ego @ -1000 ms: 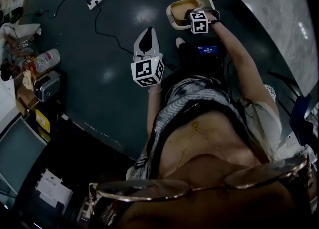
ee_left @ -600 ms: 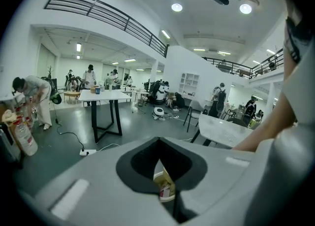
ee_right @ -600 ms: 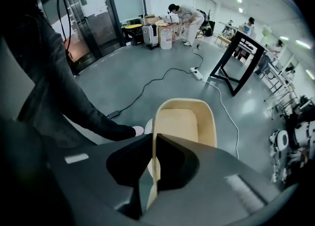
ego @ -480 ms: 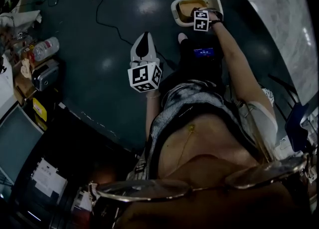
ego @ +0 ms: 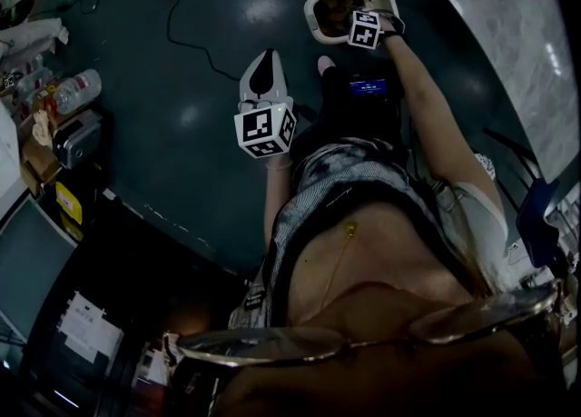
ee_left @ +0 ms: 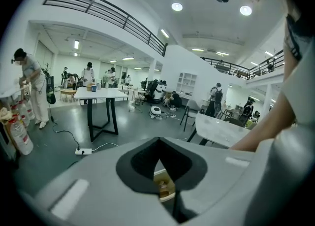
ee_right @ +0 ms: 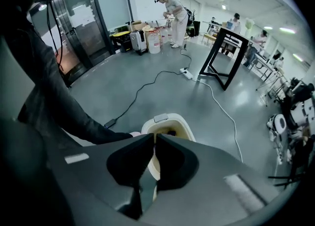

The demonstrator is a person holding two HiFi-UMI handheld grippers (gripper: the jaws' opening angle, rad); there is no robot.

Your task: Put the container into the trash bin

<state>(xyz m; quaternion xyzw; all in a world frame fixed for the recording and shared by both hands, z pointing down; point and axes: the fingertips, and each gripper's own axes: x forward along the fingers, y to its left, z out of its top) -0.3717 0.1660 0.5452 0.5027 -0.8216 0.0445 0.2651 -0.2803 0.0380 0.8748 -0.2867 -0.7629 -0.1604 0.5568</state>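
Across the last second the dark floor point(ego: 182, 52) slid a little in the head view as the head turned, but the layout held. The cream trash bin point(ego: 311, 14) stayed far and slightly right of centre with its lid up. The right tongs point(ee_right: 154, 141) kept hanging over its near right rim, pressed almost together with only a slit between them and nothing visibly pinched. The left tongs point(ee_left: 157, 144) stayed idle nearer and to the left, tips touching and empty. The container itself could not be told for certain. A dark lump point(ee_right: 171, 132) lay inside the bin against the tan lining and was probably it, so the drop looked done rather than pending. A small lit screen point(ego: 368, 88) at the person's waist showed writing too fine to read. The marker cubes point(ego: 366, 29) bore only black-and-white squares.
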